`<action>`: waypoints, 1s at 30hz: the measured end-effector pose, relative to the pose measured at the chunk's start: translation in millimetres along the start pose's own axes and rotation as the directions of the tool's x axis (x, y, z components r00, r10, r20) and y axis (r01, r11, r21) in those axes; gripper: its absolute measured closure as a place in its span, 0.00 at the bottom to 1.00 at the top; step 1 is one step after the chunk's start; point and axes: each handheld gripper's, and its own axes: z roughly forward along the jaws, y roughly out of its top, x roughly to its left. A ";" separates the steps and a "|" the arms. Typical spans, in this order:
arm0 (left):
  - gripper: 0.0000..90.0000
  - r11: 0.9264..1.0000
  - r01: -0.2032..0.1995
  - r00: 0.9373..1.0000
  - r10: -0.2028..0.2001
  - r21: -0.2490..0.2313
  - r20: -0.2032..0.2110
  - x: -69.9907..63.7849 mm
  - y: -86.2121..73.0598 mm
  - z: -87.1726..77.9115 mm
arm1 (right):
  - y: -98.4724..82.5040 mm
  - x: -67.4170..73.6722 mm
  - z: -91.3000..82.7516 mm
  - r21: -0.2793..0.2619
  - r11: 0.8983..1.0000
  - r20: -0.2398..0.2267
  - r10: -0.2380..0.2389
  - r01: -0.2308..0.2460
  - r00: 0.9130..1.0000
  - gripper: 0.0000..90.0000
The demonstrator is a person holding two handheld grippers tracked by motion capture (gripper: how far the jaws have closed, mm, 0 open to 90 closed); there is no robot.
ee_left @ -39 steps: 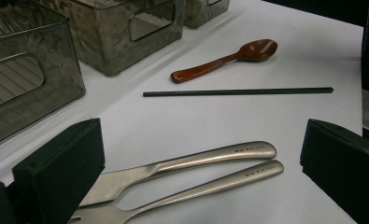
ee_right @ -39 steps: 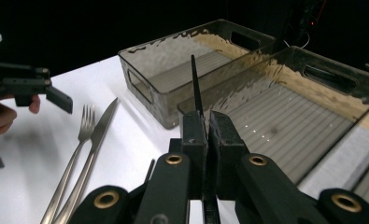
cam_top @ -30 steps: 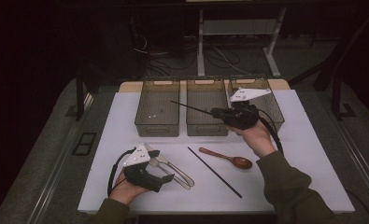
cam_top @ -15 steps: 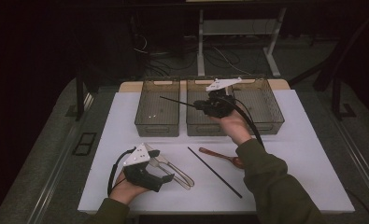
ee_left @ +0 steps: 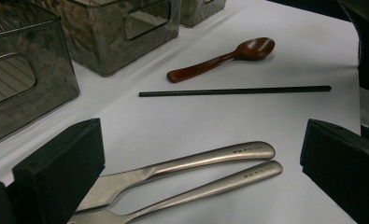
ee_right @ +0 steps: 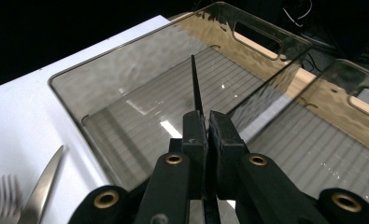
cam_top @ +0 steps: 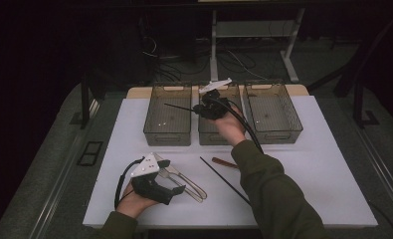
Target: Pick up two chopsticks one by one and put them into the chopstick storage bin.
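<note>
Right gripper [ee_right: 205, 122] clamped on black chopstick [ee_right: 195, 88]; stick's long axis points left, tip over the left bin [cam_top: 168, 130].

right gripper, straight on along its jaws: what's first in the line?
Likely the floor of the left bin. The right gripper, shut on a black chopstick, points down into it; the chopstick's tip would arrive first, though depth is unclear.

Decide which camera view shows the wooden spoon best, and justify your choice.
The left gripper view: the wooden spoon lies whole and close on the white table, beyond the chopstick. In the high view, a little of its handle shows beside the person's sleeve.
</note>
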 end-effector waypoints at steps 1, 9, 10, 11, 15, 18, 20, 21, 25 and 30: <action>0.00 1.000 -0.003 1.000 0.003 -0.003 0.001 0.2 0.2 -0.1 | 1.1 0.8 4.6 0.005 1.000 0.001 -0.001 0.001 1.000 0.94; 0.00 1.000 0.000 1.000 0.000 -0.007 0.005 0.0 0.6 -0.2 | 9.7 8.3 41.2 0.051 0.999 0.009 0.007 -0.007 1.000 0.94; 0.00 1.000 0.000 1.000 0.000 -0.007 0.005 0.0 0.6 -0.2 | 9.7 8.3 41.2 0.051 0.999 0.009 0.007 -0.007 1.000 0.94; 0.00 1.000 -0.003 1.000 0.003 -0.006 0.004 -0.1 0.7 -0.1 | 10.6 10.1 44.5 0.060 0.998 0.008 0.010 -0.010 1.000 0.94; 0.00 1.000 0.002 1.000 -0.002 -0.005 0.007 -1.0 0.9 0.5 | 13.6 13.2 57.1 0.082 0.997 0.024 0.006 -0.008 1.000 0.94; 0.00 1.000 0.002 1.000 -0.002 -0.004 0.010 -1.1 0.8 0.7 | 14.7 15.4 64.4 0.093 0.996 0.031 0.015 -0.018 0.999 0.94; 0.00 1.000 0.003 1.000 -0.003 -0.005 0.011 -0.9 0.9 1.0 | 15.4 17.5 68.4 0.099 0.995 0.030 0.014 -0.017 0.999 0.94; 0.00 1.000 0.003 1.000 -0.003 -0.005 0.011 -1.0 1.0 1.4 | 15.7 18.9 70.5 0.105 0.994 0.025 0.019 -0.022 1.000 0.94; 0.00 1.000 0.002 1.000 -0.002 -0.005 0.012 -1.7 1.5 2.3 | 16.4 22.4 77.1 0.133 0.991 0.027 0.013 -0.016 1.000 0.93; 0.00 1.000 0.000 1.000 0.001 -0.002 0.016 -1.9 1.5 3.3 | 16.7 23.0 77.5 0.131 0.991 -0.007 0.038 -0.037 0.999 0.82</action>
